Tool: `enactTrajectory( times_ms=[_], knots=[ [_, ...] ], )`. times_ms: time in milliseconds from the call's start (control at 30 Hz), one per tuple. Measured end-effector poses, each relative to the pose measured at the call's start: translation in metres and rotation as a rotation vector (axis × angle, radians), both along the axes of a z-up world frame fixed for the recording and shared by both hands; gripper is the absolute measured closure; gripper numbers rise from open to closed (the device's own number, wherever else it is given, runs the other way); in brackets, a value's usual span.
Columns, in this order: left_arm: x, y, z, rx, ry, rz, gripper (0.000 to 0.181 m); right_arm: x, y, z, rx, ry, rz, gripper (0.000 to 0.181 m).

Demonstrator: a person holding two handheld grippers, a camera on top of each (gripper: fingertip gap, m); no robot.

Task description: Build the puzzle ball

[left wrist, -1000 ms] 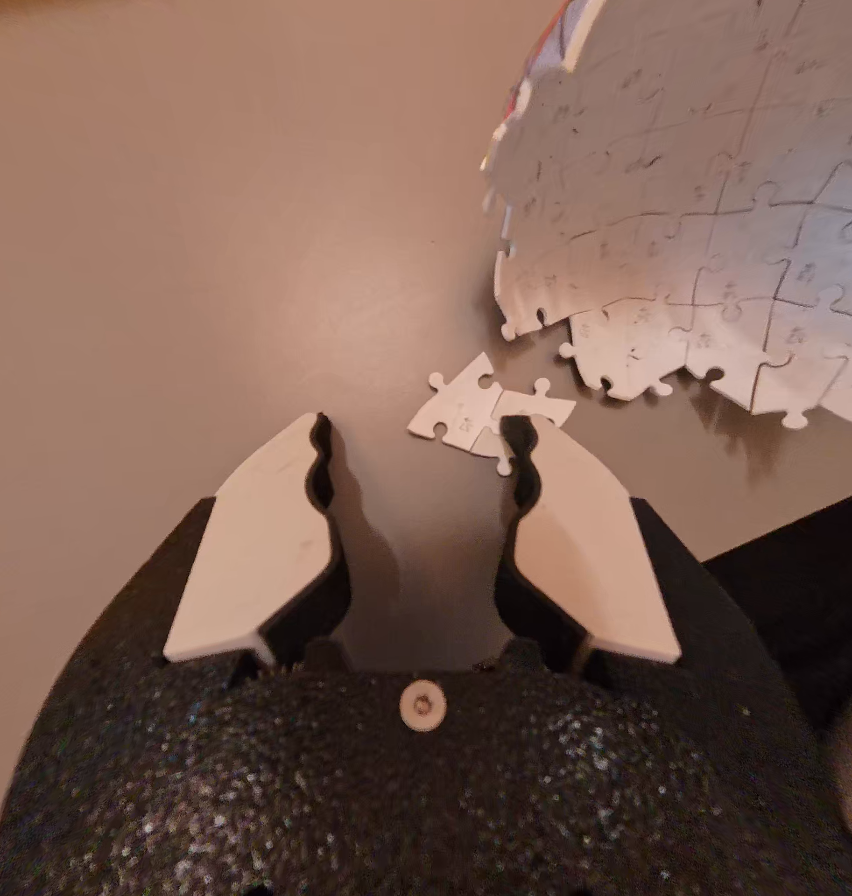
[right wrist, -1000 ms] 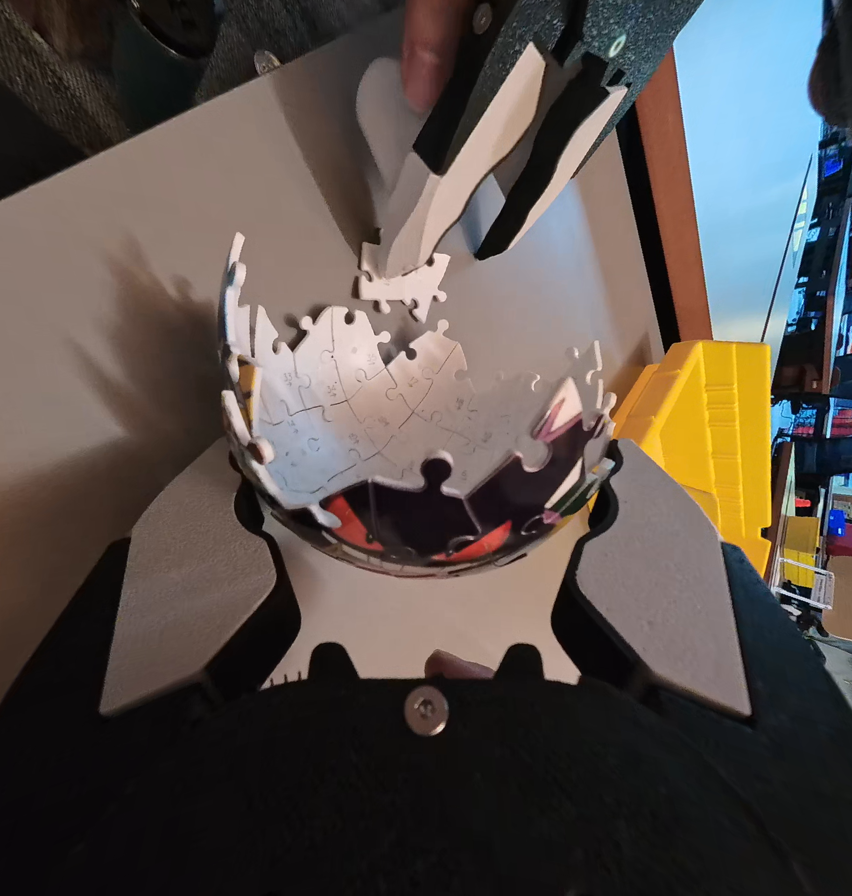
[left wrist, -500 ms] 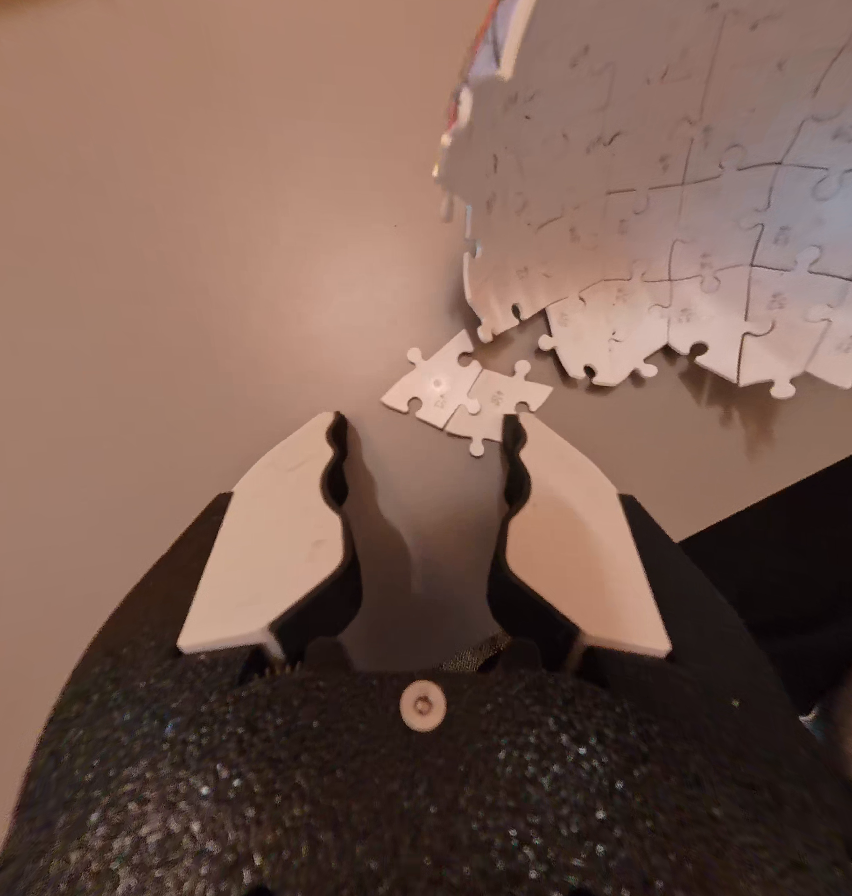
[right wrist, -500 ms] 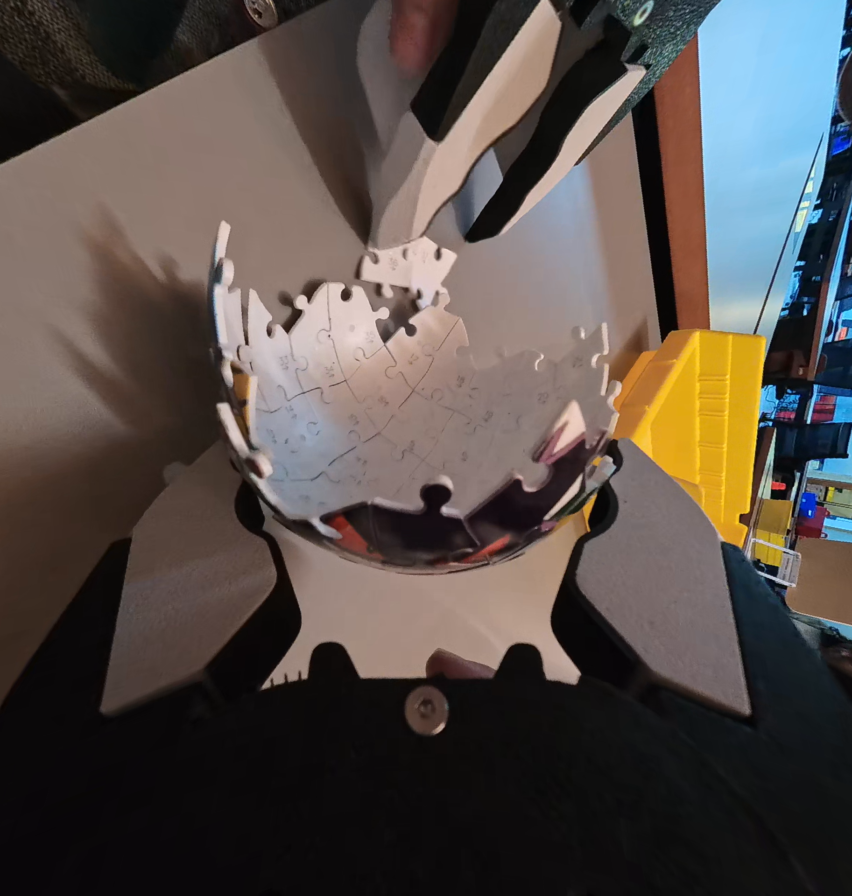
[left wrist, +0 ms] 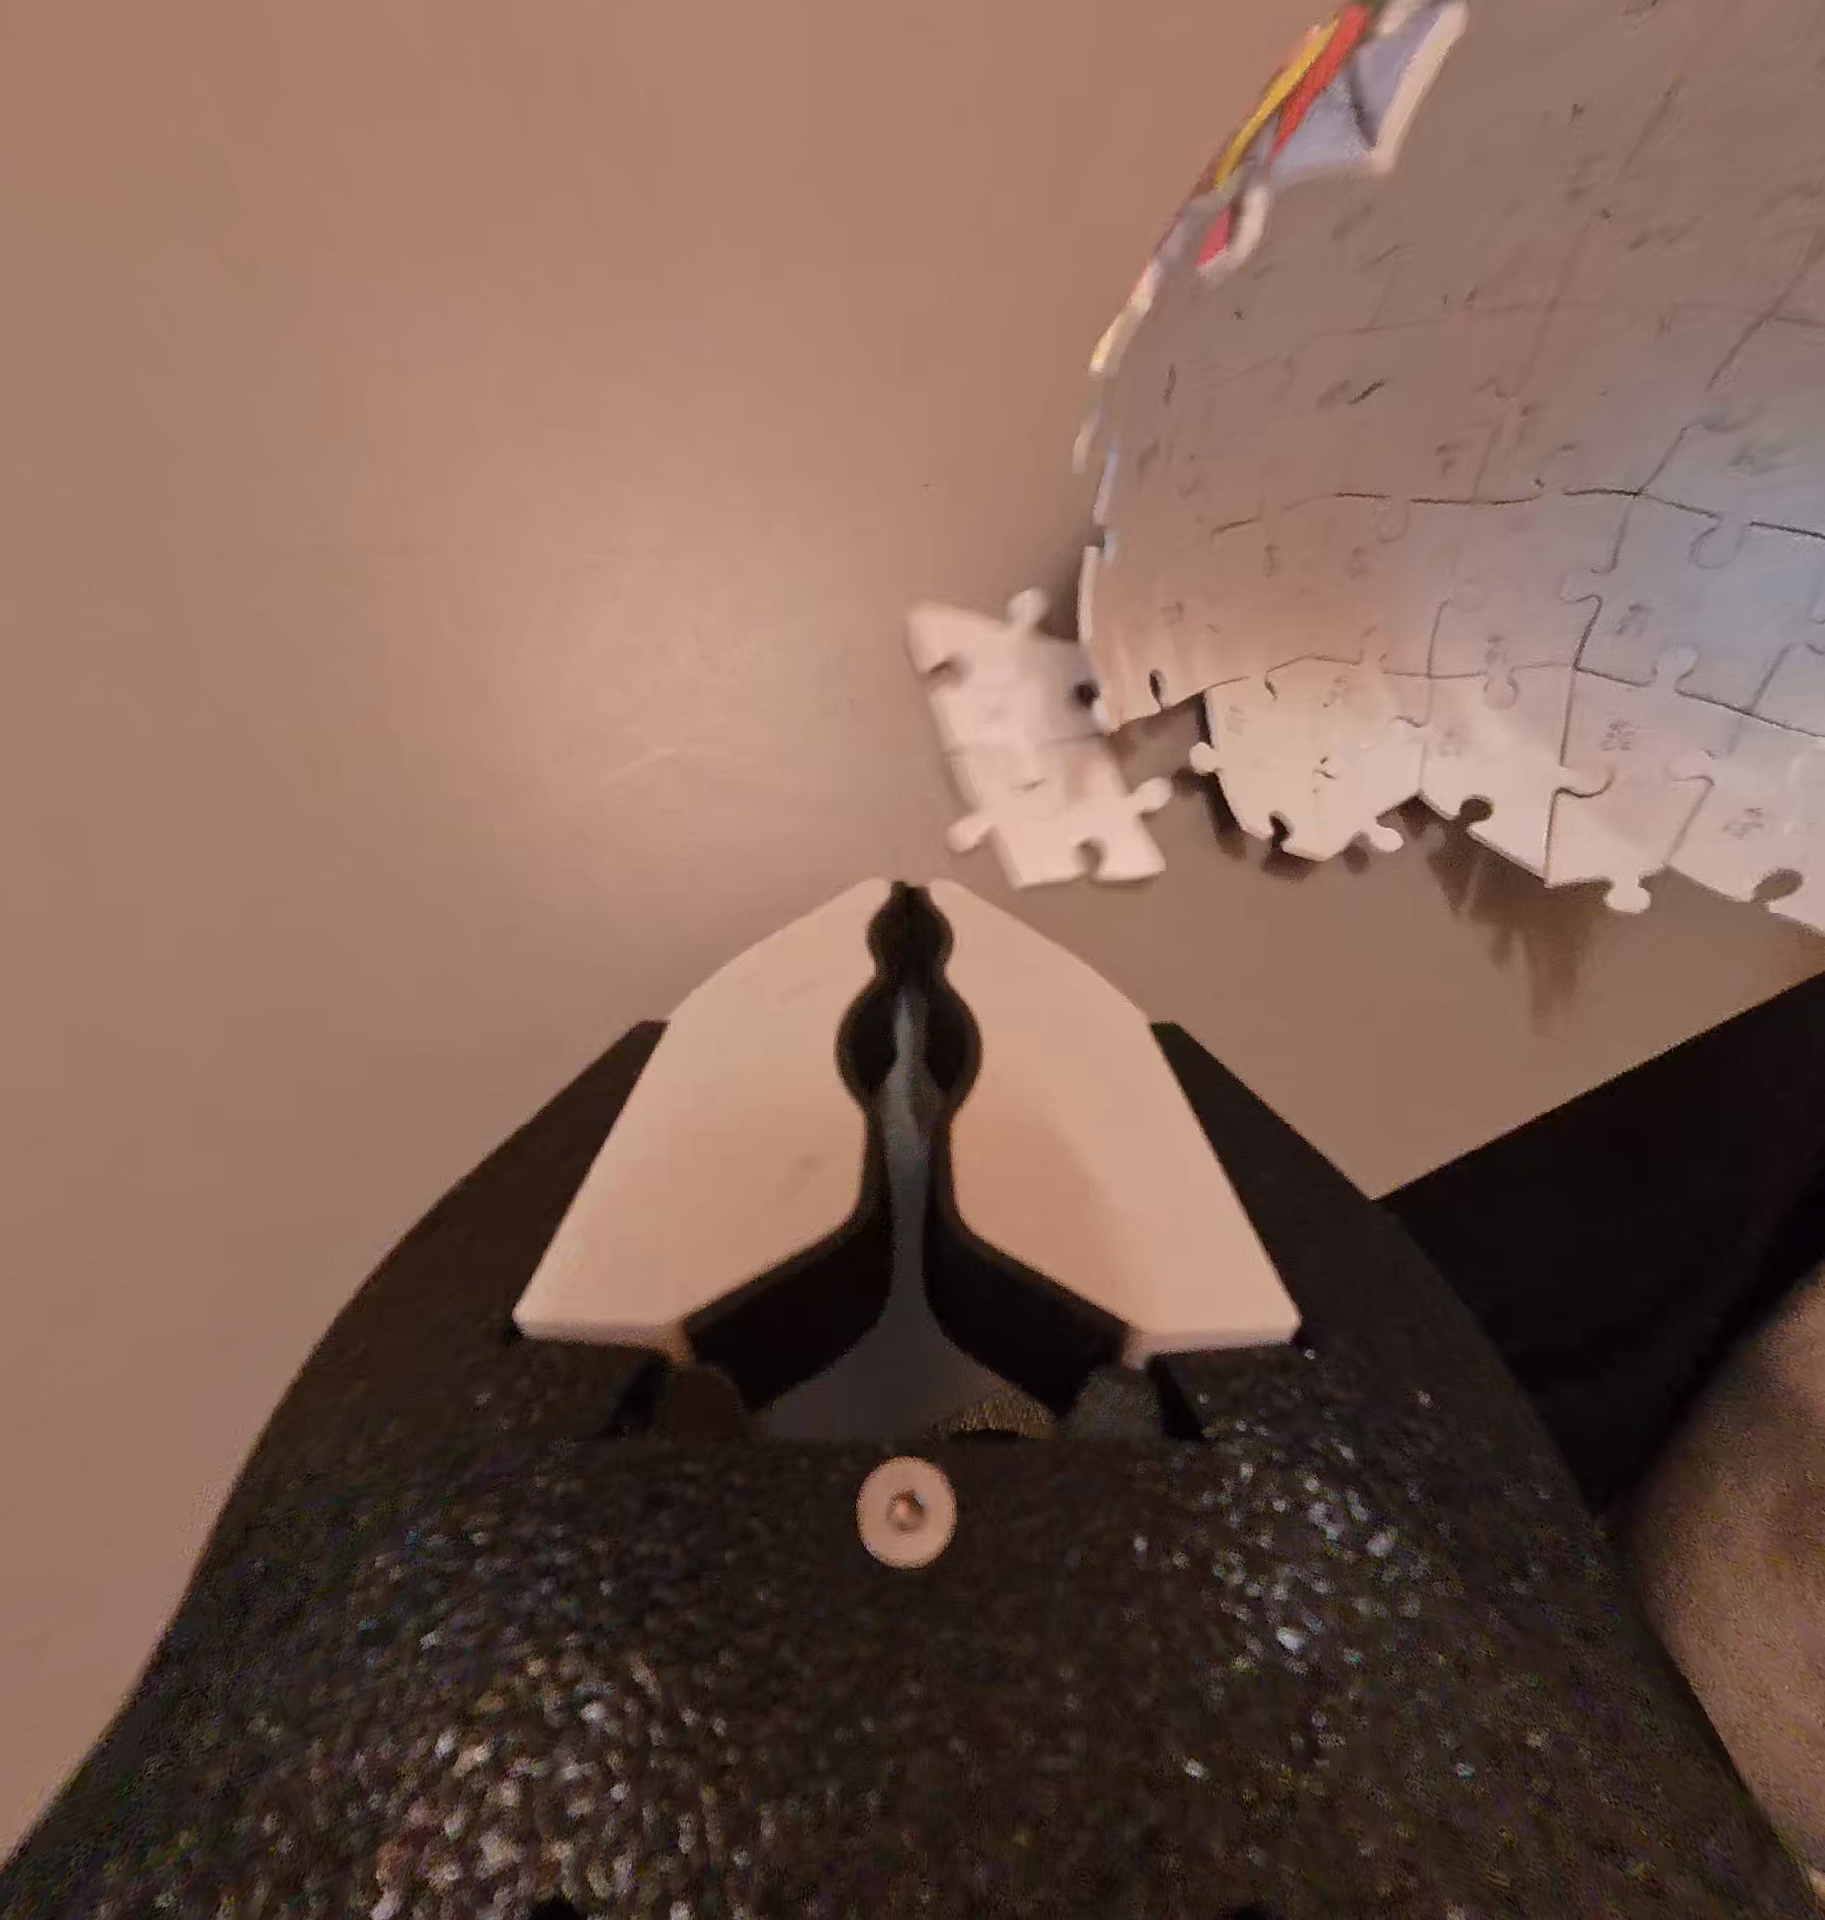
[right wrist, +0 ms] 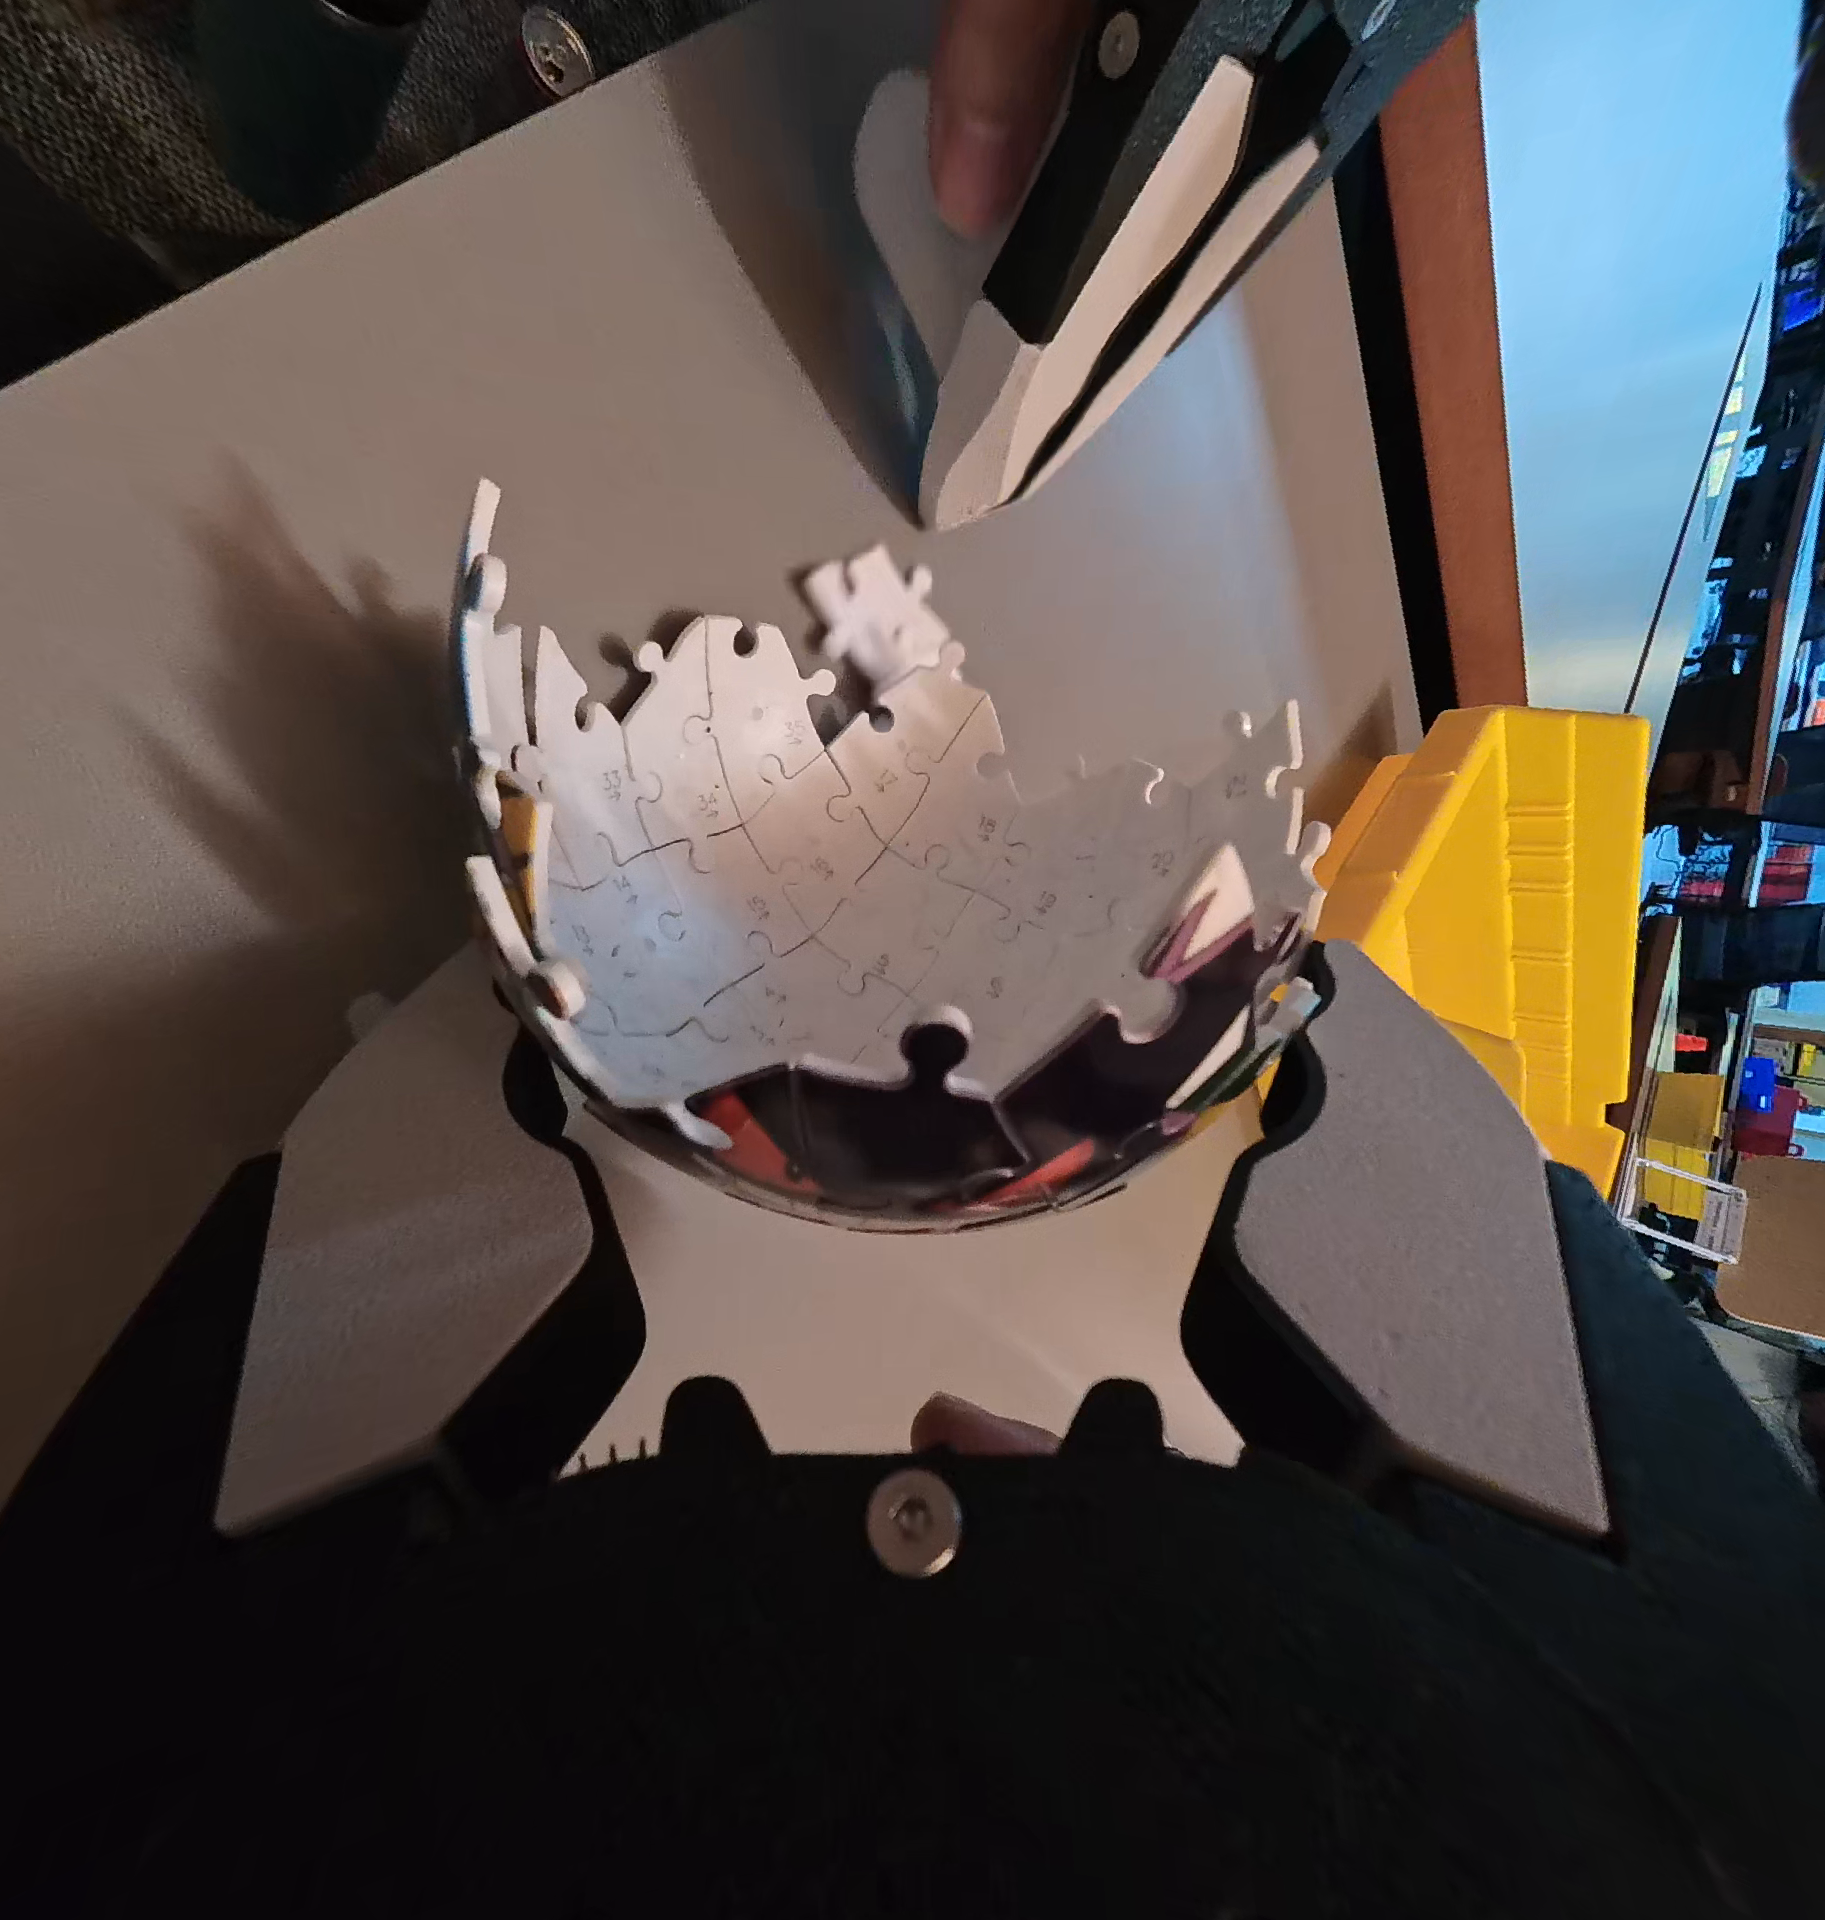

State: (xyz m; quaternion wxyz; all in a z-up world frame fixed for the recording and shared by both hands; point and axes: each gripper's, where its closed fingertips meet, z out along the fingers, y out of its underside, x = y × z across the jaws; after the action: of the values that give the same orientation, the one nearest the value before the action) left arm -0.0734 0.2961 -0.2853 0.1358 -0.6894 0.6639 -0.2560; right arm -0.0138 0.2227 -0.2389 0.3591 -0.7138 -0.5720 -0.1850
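Note:
The half-built puzzle ball [right wrist: 835, 883] is a white bowl of joined pieces with a coloured outside, tilted with its open side toward me. My right gripper [right wrist: 913, 1018] is shut on it, one finger on each side of its shell. A small cluster of joined white pieces [right wrist: 877, 613] lies on the table touching the ball's far rim. In the left wrist view the cluster [left wrist: 1033, 758] sits just ahead and right of my left gripper [left wrist: 900, 894], which is shut and empty. The ball [left wrist: 1459, 520] fills that view's upper right. The left gripper also shows in the right wrist view [right wrist: 949, 514], tip just above the cluster.
The pale table [right wrist: 264, 623] carries everything. A yellow bin [right wrist: 1490, 883] stands right of the ball past the table edge. A person's finger [right wrist: 981, 135] shows on the left gripper's handle. A dark sleeve [left wrist: 1666, 1195] is at the right. The left gripper's tips are roughly 12 centimeters from the right gripper's.
My left gripper went from open to shut, with nothing in it. The loose cluster now lies turned against the ball's rim, to the right of the left gripper's tip.

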Motion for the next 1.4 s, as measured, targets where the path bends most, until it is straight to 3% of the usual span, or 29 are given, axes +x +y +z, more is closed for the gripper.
enactTrajectory(
  times_ms=[33, 167, 200, 233, 300, 400, 633, 767, 900, 1000, 1133, 1200, 1233, 1400],
  knots=[
    [0.001, 0.002, 0.0, -0.011, -0.014, 0.012, 0.181, 0.0, 0.0, 0.0, 0.0, 0.0, 0.0, 0.048],
    [0.006, 0.007, 0.008, -0.086, -0.077, 0.083, 0.178, 0.002, 0.0, 0.0, -0.001, -0.004, -0.003, 0.048],
    [0.01, 0.006, 0.013, -0.101, -0.107, 0.086, 0.159, 0.003, 0.0, 0.0, -0.002, -0.004, -0.005, 0.048],
    [0.014, 0.003, 0.018, -0.109, -0.139, 0.068, 0.143, 0.003, 0.0, 0.0, -0.002, -0.005, -0.005, 0.048],
    [0.02, -0.009, 0.023, -0.088, -0.192, -0.028, 0.135, 0.004, 0.0, -0.001, -0.002, -0.012, -0.007, 0.047],
    [0.023, -0.021, 0.009, 0.014, -0.164, -0.148, 0.125, 0.005, -0.001, -0.001, -0.003, -0.023, -0.012, 0.049],
    [0.03, -0.027, 0.001, 0.079, -0.168, -0.206, 0.129, 0.003, -0.001, 0.001, -0.001, -0.011, -0.007, 0.048],
    [0.023, -0.026, 0.0, 0.154, -0.144, -0.256, 0.156, 0.004, -0.001, 0.001, 0.001, -0.022, -0.007, 0.048],
    [0.021, -0.022, 0.0, 0.146, -0.115, -0.217, 0.158, 0.001, 0.0, 0.001, 0.008, -0.015, -0.002, 0.048],
    [0.017, -0.007, 0.0, 0.152, -0.065, -0.109, 0.158, -0.003, 0.002, 0.002, 0.026, -0.01, 0.004, 0.048],
    [0.002, 0.034, 0.0, 0.147, 0.029, 0.225, 0.159, -0.004, 0.006, 0.001, 0.048, -0.029, -0.004, 0.047],
    [-0.001, 0.041, 0.001, 0.109, 0.03, 0.313, 0.159, -0.006, 0.007, 0.002, 0.054, -0.028, -0.002, 0.048],
    [-0.002, 0.041, 0.002, 0.086, 0.025, 0.328, 0.172, -0.006, 0.007, 0.002, 0.054, -0.029, -0.003, 0.048],
    [-0.002, 0.03, 0.013, 0.054, -0.009, 0.24, 0.178, -0.003, 0.007, 0.001, 0.051, -0.038, -0.01, 0.047]
  ],
)
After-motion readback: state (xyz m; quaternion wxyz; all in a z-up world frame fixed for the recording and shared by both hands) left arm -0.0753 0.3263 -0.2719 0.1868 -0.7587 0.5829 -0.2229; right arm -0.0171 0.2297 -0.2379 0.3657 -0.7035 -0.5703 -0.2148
